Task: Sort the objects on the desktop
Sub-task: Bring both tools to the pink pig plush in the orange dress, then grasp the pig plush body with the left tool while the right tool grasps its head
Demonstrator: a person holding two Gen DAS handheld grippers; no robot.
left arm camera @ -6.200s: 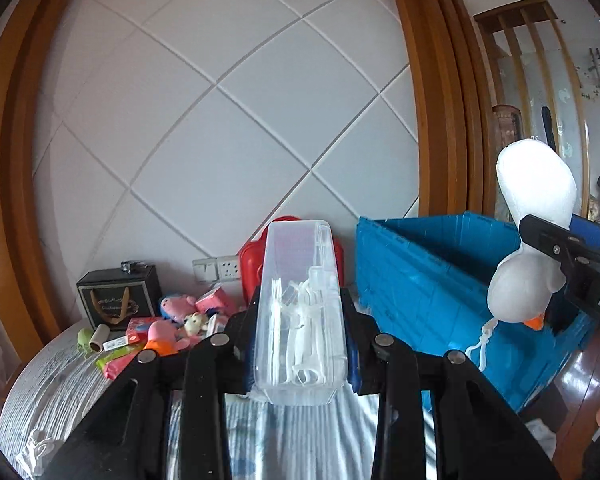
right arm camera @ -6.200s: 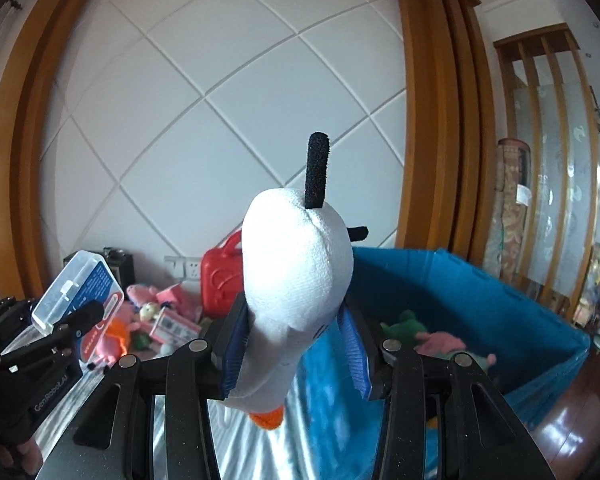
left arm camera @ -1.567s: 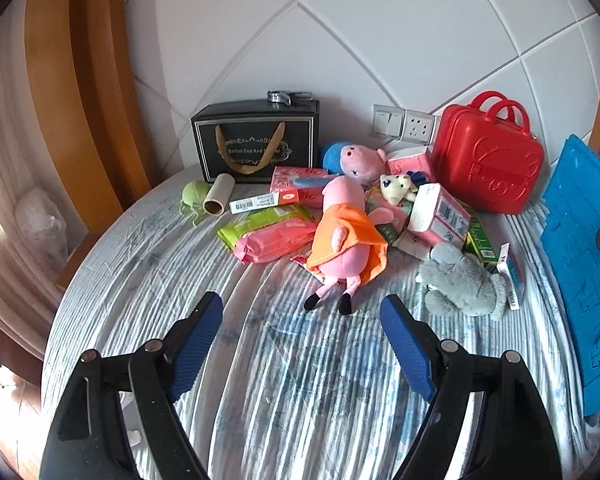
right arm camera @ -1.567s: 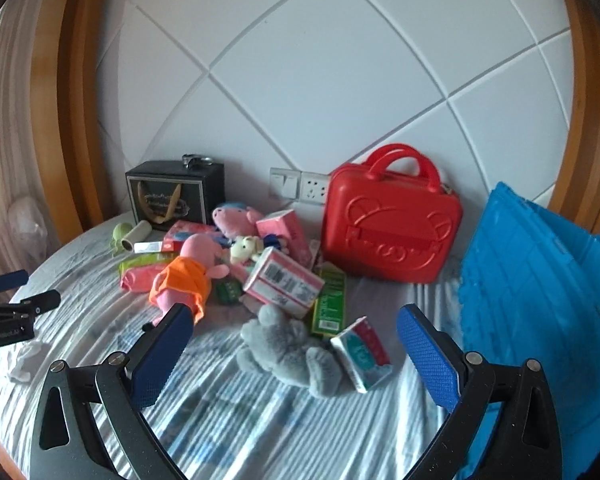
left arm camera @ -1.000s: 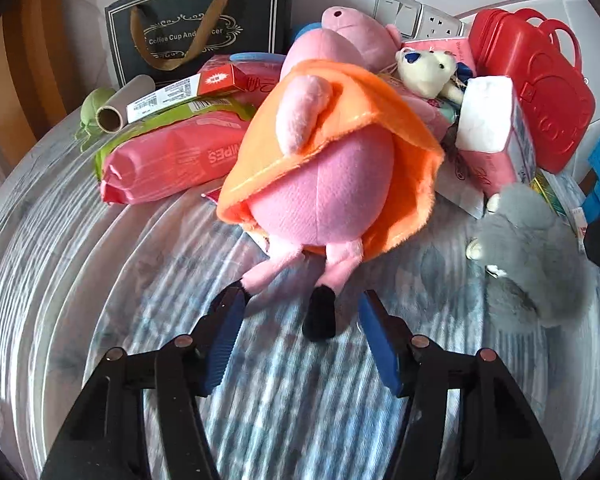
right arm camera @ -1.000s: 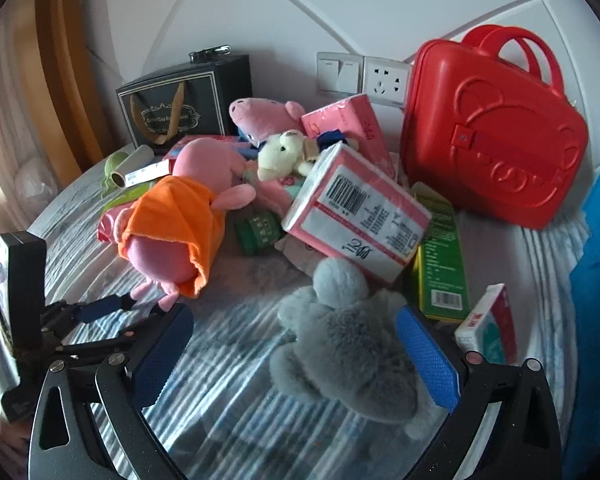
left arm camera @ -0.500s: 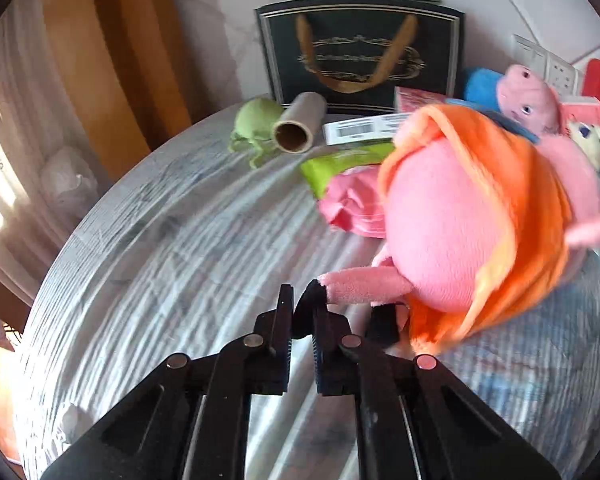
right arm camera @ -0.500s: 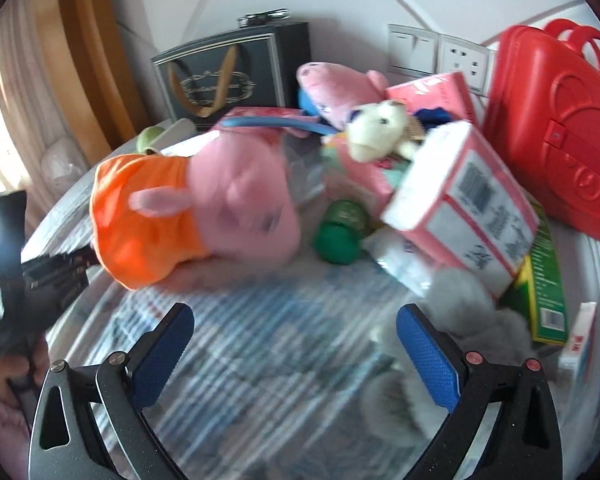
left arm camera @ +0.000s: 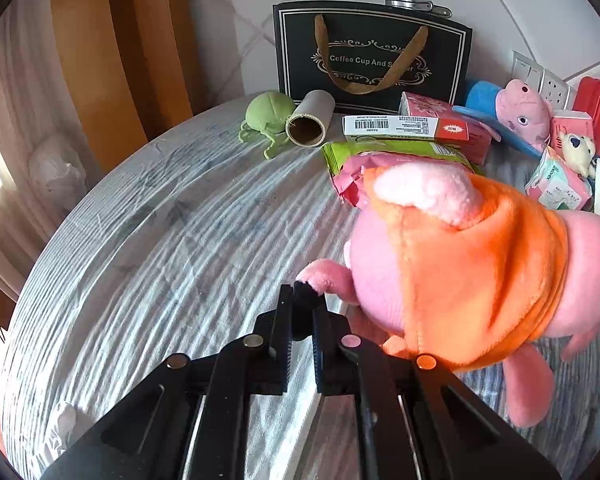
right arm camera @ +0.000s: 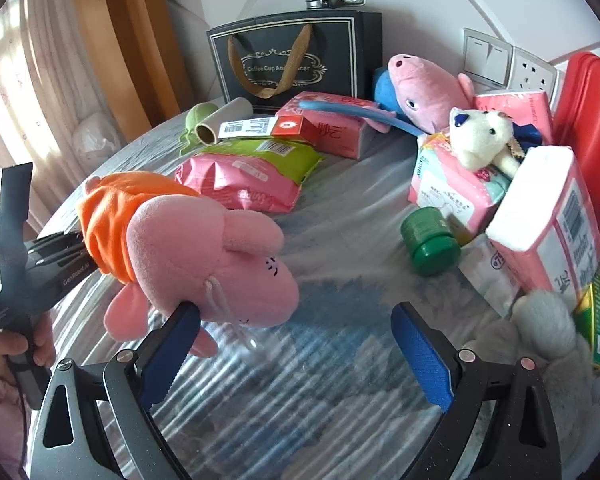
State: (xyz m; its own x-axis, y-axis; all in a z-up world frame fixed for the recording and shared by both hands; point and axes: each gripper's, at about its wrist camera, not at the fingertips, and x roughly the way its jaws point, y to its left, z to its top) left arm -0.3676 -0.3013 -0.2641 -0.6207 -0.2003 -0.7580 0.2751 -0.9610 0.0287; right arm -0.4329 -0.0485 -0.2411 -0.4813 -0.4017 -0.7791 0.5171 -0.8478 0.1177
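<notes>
Bedding (left arm camera: 148, 240), striped grey and white, carries every item. Red case (right arm camera: 592, 136) at far right is cut off by the frame edge. Black gift bag (left arm camera: 372, 52) stands at the far side against the wall, its printed text partly covered by its handle. Pink pig plush in the orange dress (left arm camera: 460, 264) lies near the middle, head toward my right gripper; its far leg is hidden behind its body. A second pig plush (right arm camera: 428, 88) lies farther back beside the tissue packs (right arm camera: 548, 220). Grey plush (right arm camera: 548, 328) at near right is blurred and partly behind my right finger. A green jar (right arm camera: 432, 240) lies on its side.

My left gripper (left arm camera: 302, 304) is clamped on the plush's black foot, angled downward. My left hand (right arm camera: 16, 344) grips its handle at the near left edge. My right gripper (right arm camera: 296, 344) is wide, jaws closing, nothing between them; the left fingertip (right arm camera: 172, 336) sits just under the plush's snout, contact unclear.
</notes>
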